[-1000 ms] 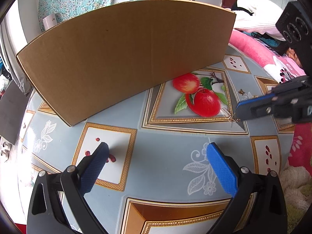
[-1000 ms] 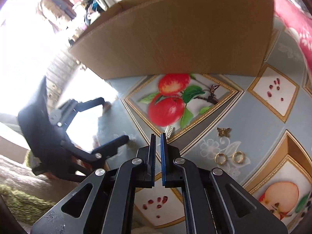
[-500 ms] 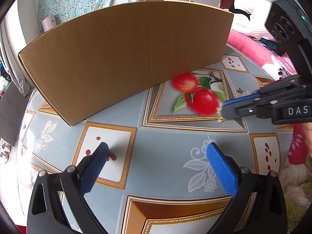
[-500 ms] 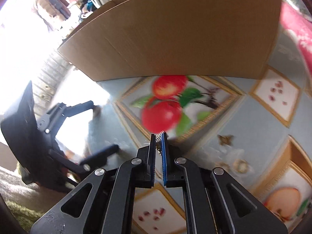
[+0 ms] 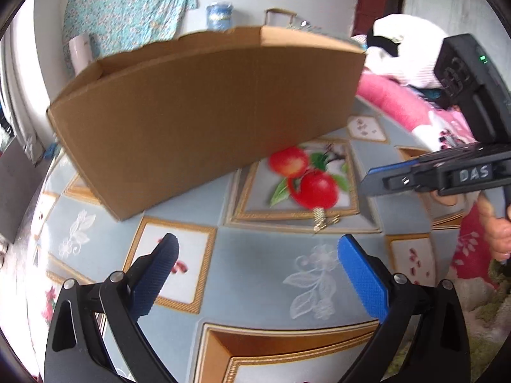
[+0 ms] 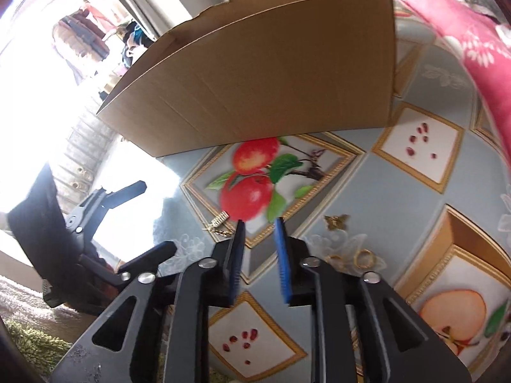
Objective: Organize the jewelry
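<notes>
A small gold earring with a chain (image 5: 321,219) lies on the patterned tablecloth just below the printed apples; it also shows in the right wrist view (image 6: 219,223). My left gripper (image 5: 255,249) is open and empty, just in front of the earring. My right gripper (image 6: 258,223) is open and empty, raised above the cloth to the right of the earring; it shows in the left wrist view (image 5: 370,180). A gold butterfly piece (image 6: 336,221) and two gold rings (image 6: 351,258) lie on the cloth at the right.
A large open cardboard box (image 5: 204,121) stands on the table behind the apples; it also shows in the right wrist view (image 6: 265,89). A pink blanket (image 5: 405,105) lies at the right edge. A fuzzy rug (image 6: 28,335) lies off the table's near side.
My right gripper carried the earring left, then opened and dropped it on the cloth below the apples, and rose. My left gripper stayed open and tilted slightly.
</notes>
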### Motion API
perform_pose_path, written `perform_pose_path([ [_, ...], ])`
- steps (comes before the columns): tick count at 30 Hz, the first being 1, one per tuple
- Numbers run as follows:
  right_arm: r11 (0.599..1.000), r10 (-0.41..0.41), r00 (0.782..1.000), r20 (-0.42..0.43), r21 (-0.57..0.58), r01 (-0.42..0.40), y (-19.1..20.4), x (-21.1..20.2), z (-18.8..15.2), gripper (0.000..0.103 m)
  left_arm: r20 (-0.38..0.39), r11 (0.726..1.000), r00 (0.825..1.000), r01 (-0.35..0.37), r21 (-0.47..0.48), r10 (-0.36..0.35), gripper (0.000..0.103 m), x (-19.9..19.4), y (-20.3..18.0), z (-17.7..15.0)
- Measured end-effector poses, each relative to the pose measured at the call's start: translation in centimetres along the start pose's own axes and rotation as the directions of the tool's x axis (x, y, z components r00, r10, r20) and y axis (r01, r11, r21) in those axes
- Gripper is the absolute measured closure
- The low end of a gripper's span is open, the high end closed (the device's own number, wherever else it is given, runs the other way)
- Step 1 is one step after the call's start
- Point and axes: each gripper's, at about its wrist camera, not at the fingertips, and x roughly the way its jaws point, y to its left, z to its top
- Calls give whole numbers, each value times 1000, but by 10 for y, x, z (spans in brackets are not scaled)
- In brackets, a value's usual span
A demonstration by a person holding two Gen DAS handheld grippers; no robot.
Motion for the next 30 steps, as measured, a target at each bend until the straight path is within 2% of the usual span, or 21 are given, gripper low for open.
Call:
perform_pose_path([
  [4, 996, -69, 997, 20, -54, 70, 5, -1, -11, 76, 25, 998, 998, 56, 42, -57, 9, 0, -18, 8],
  [7, 992, -96, 995, 39, -78, 99, 7, -3, -17, 76, -8, 994, 997, 82, 78, -82, 24, 9, -32, 13],
  [9, 992, -94, 994, 52, -74, 97, 2, -9, -15, 76, -34, 991, 995, 92, 94, -89, 38, 15, -38, 15],
  [13, 996, -74, 995, 67, -51, 78, -7, -18, -19, 76, -67, 990, 992, 112, 86, -107, 54, 25, -42, 21],
  [18, 997, -67, 995, 73, -30, 69, -12, -14, -22, 76, -116, 993, 990, 91, 80, -82, 78, 35, -43, 22],
  [21, 998, -58, 995, 79, -14, 59, -8, -6, -19, 76, -119, 994, 991, 74, 78, -65, 83, 37, -42, 22],
  [30, 998, -57, 994, 95, -17, 59, -3, -4, -18, 76, -110, 991, 993, 52, 127, -38, 88, 37, -43, 21],
])
